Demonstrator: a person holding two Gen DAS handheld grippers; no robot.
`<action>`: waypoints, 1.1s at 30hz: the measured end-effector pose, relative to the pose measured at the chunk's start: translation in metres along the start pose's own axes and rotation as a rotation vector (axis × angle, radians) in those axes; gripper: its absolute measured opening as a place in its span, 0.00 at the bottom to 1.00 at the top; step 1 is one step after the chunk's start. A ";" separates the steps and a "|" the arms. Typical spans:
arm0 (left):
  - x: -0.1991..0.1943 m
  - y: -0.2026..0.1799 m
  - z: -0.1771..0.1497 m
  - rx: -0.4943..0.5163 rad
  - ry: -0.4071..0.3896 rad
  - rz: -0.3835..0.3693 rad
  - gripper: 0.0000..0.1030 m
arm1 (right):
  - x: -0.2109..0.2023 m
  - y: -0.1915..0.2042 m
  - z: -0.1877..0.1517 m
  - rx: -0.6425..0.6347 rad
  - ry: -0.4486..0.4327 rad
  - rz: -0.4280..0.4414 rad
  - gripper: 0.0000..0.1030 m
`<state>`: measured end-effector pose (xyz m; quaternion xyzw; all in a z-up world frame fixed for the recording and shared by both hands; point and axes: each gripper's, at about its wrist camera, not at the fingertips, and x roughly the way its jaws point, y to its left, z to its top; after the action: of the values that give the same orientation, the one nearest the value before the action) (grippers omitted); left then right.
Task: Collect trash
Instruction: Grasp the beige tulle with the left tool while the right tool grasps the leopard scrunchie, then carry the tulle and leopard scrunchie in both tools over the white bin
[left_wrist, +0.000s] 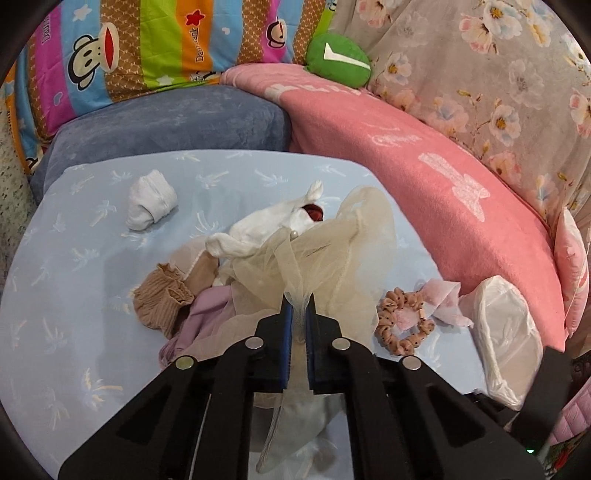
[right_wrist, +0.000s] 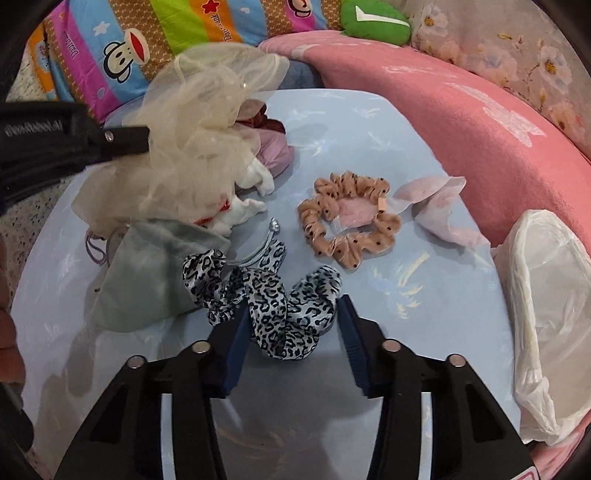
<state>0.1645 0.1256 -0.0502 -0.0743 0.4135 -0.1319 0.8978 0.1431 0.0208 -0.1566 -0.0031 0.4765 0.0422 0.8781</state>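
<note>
My left gripper (left_wrist: 299, 303) is shut on a cream tulle cloth (left_wrist: 332, 254) and holds it bunched above a pile of small garments; the right wrist view shows that gripper (right_wrist: 146, 142) at the left with the tulle (right_wrist: 199, 147) hanging from it. My right gripper (right_wrist: 291, 317) points down at a leopard-print hair band (right_wrist: 284, 310) on the blue table cloth (right_wrist: 424, 302). Its jaws stand wide on either side of the band, not squeezing it. A crumpled pink tissue (right_wrist: 436, 206) lies near the right edge beside a white plastic bag (right_wrist: 546, 295).
A tan dotted scrunchie (right_wrist: 351, 218) lies mid-table and a grey-green pouch (right_wrist: 147, 273) to its left. A rolled white sock (left_wrist: 151, 203) sits far left. A pink blanket (left_wrist: 424, 177), a blue cushion (left_wrist: 177, 118) and a striped cartoon quilt (left_wrist: 129, 55) ring the table.
</note>
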 end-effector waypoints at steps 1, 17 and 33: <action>-0.004 -0.002 0.002 0.004 -0.009 0.000 0.06 | 0.000 0.001 -0.001 -0.005 0.000 0.005 0.11; -0.088 -0.056 0.045 0.067 -0.206 -0.048 0.06 | -0.144 -0.026 0.047 0.018 -0.317 0.014 0.03; -0.116 -0.163 0.067 0.209 -0.267 -0.245 0.06 | -0.251 -0.146 0.060 0.188 -0.500 -0.128 0.03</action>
<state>0.1142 0.0065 0.1163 -0.0475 0.2628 -0.2711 0.9248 0.0678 -0.1400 0.0813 0.0588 0.2456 -0.0583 0.9658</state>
